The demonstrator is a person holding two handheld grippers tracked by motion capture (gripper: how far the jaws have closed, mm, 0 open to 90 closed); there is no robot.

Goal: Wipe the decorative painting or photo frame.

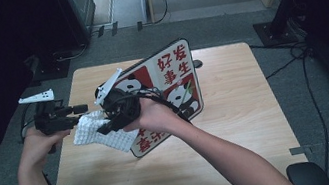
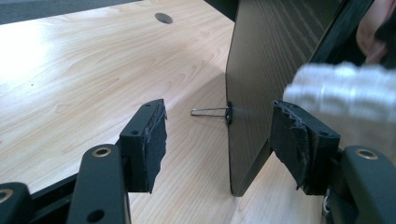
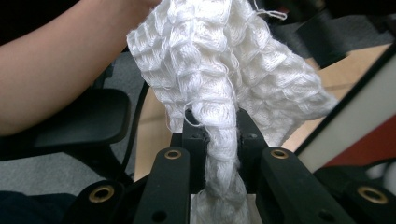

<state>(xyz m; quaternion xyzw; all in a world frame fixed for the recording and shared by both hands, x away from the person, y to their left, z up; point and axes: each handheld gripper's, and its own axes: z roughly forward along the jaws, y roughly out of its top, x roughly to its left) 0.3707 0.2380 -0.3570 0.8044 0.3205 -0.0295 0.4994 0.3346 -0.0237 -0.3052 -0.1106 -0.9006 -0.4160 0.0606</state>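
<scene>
Cloth (image 3: 224, 84) between right gripper (image 3: 220, 128) pads (bunched)

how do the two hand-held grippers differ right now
The right hand-held gripper is shut on the white waffle cloth, which bunches between its jaws; the left hand-held gripper stands open and holds nothing, with the panda board's edge between its jaws, untouched. In the high view the right one is over the table, the left at its left edge. Both have black padded jaws.

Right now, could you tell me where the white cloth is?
The cloth hangs pinched in the right gripper, above the table's left side in the high view, between the left gripper and the panda board.
</scene>
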